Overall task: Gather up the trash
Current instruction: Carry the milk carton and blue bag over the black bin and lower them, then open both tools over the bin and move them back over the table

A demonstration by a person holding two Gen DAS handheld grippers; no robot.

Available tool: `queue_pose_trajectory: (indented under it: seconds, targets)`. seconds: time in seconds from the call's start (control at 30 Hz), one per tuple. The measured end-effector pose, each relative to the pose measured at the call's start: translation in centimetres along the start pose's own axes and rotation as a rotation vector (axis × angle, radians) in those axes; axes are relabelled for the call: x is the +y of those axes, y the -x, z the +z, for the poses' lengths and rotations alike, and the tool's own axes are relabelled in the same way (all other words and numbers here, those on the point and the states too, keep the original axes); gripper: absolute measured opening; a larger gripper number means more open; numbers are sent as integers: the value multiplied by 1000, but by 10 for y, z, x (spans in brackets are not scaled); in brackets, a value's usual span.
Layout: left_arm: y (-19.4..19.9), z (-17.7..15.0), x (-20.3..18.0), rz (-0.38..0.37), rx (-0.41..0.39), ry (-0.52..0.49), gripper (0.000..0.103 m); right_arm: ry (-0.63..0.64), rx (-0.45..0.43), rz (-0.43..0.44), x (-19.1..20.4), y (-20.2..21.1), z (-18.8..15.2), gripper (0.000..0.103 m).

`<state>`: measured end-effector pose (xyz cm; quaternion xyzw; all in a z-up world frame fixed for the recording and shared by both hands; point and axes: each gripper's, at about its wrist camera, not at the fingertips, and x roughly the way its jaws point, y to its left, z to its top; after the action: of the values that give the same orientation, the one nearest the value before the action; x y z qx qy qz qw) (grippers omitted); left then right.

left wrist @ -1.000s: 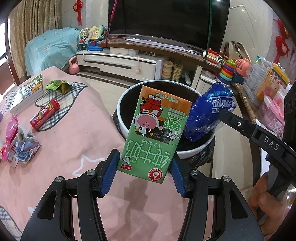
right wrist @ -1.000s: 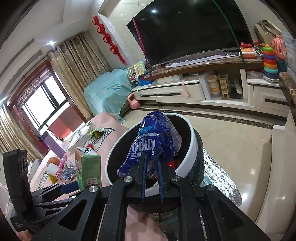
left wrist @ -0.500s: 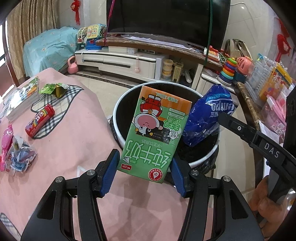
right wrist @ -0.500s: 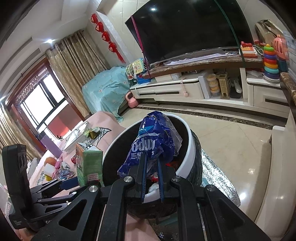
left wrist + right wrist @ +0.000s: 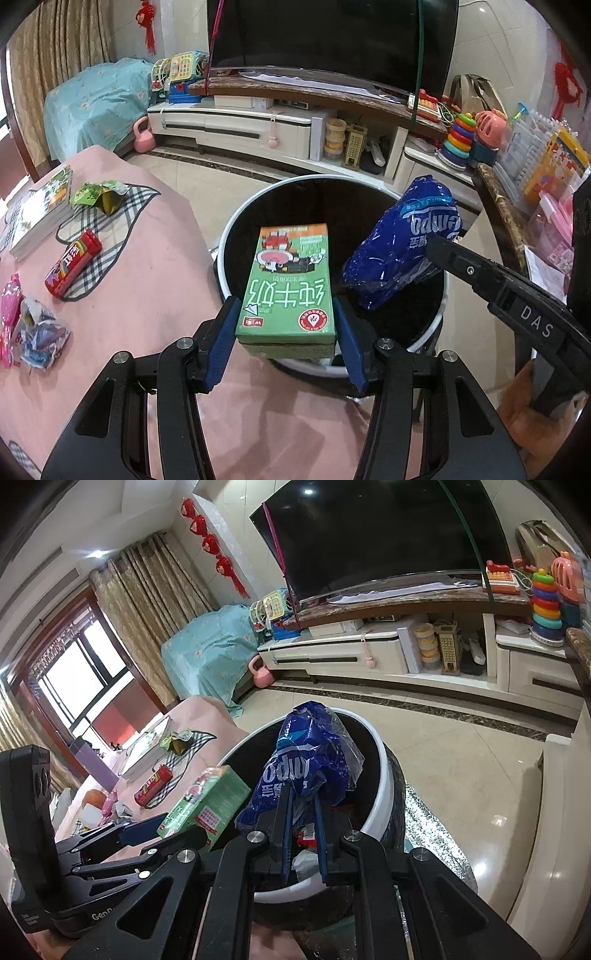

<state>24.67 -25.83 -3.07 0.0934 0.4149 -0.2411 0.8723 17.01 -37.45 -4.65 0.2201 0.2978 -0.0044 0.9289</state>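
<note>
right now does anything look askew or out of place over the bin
The green milk carton hangs tipped forward, print upside down, over the white-rimmed black bin; crumpled wrappers litter the pink tablecloth.

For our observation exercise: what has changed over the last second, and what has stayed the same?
The milk carton has tipped forward over the bin, between the left gripper's just-closing jaws. The right gripper stays shut on the blue wrapper.

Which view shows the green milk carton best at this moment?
The left wrist view: the green milk carton sits centred between that claw's blue pads, printed face fully visible, over the bin. The right wrist view catches only a slanted side of it at left, partly cut off by the claw's black frame.
</note>
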Motion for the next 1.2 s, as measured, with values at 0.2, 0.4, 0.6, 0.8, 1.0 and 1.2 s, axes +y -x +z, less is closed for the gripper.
queue_pose_trajectory:
  seconds: [0.2,0.4,0.6,0.8,1.0,1.2]
  targets:
    - [3,4,5,-21,-10,34,52,-8,2,8,-2,-2,4,19]
    - [14,-3,15,-22,-26,73,58,-17,-3,19,0,1,3,38]
    - [28,-25,38,-15,-39,140,74,-20,-7,47,10,4,-1,62]
    - [40,-56,72,14,-30,233,74,-21,-12,74,23,7,-8,84]
    - [58,-87,109,62,-36,317,74,-10,8,122,50,6,-22,93]
    - [75,-116,145,104,-39,395,74,43,42,165,85,0,-38,95]
